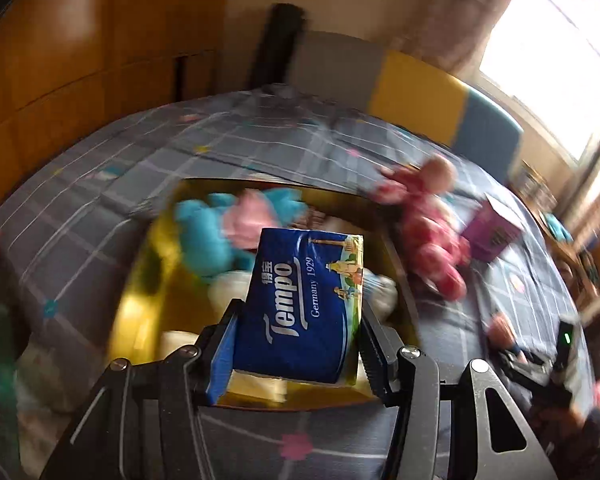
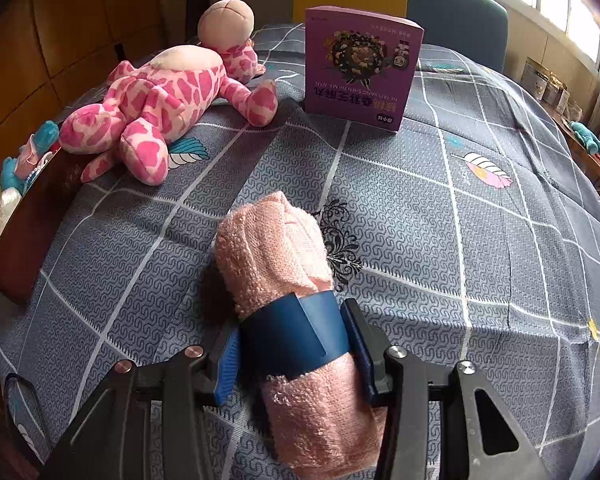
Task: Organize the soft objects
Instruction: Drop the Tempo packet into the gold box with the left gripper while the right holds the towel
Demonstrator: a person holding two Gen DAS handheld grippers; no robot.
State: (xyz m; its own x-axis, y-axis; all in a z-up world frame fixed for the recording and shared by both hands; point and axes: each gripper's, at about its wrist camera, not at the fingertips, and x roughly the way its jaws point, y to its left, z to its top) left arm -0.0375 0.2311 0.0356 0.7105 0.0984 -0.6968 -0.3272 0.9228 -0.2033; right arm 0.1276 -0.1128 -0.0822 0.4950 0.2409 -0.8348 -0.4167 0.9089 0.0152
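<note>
My left gripper (image 1: 298, 314) is shut on a blue Tempo tissue pack (image 1: 300, 280), held upright over a gold-lined box (image 1: 140, 280). Inside the box lie a blue and pink plush (image 1: 216, 232) and some white soft things. My right gripper (image 2: 292, 332) is shut on a rolled pink towel (image 2: 276, 248) at its blue paper band (image 2: 296, 332). The roll lies on the grey checked bed cover (image 2: 460, 220). A pink spotted plush toy (image 2: 160, 96) lies on its belly beside the box (image 2: 28, 232), whose brown outer wall shows at the left.
A purple carton (image 2: 360, 68) stands upright at the back of the bed. Behind it rises a grey, yellow and teal headboard (image 2: 452, 8). Wooden wardrobes line the left side, and a windowsill with packets (image 2: 548, 84) runs along the right.
</note>
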